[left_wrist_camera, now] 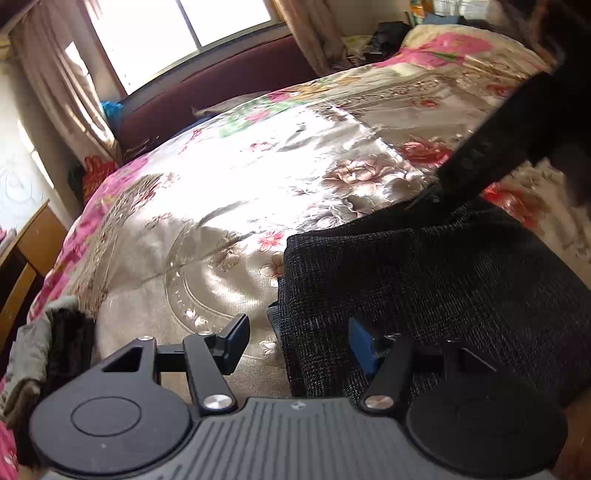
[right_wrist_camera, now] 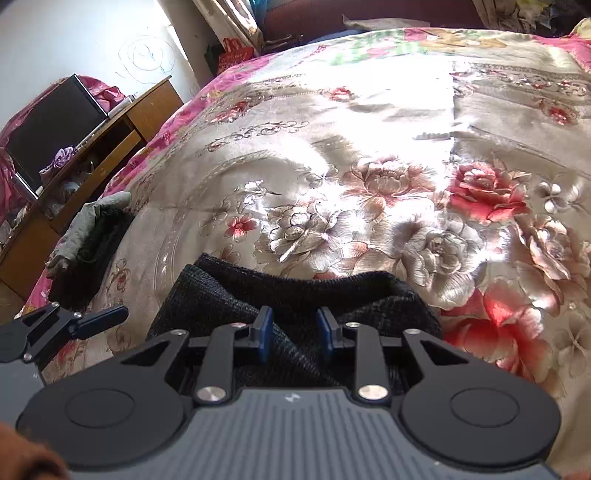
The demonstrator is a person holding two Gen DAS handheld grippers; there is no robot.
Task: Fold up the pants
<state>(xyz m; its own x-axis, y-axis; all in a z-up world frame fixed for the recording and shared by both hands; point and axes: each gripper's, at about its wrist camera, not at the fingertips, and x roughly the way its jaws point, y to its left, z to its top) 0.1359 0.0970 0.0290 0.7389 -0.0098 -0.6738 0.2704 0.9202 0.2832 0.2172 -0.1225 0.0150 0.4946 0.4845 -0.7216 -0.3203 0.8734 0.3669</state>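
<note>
The dark knit pants (left_wrist_camera: 424, 291) lie folded in a thick stack on the floral bedspread (left_wrist_camera: 229, 177). My left gripper (left_wrist_camera: 299, 341) is open at the stack's left edge, its right finger over the cloth and its left finger over the bedspread. In the right wrist view the pants (right_wrist_camera: 295, 295) bunch up under my right gripper (right_wrist_camera: 293, 334), whose blue pads (right_wrist_camera: 265, 334) stand partly open with a ridge of cloth between them, not pinched. The left gripper's finger (right_wrist_camera: 99, 321) shows at the left. The right gripper's dark arm (left_wrist_camera: 509, 140) reaches in from the upper right.
A grey and black garment (right_wrist_camera: 88, 236) lies at the bed's left edge. A wooden desk (right_wrist_camera: 110, 136) with a dark monitor (right_wrist_camera: 51, 125) stands left of the bed. A maroon headboard (left_wrist_camera: 207, 96) and a bright window (left_wrist_camera: 177, 33) are at the far end.
</note>
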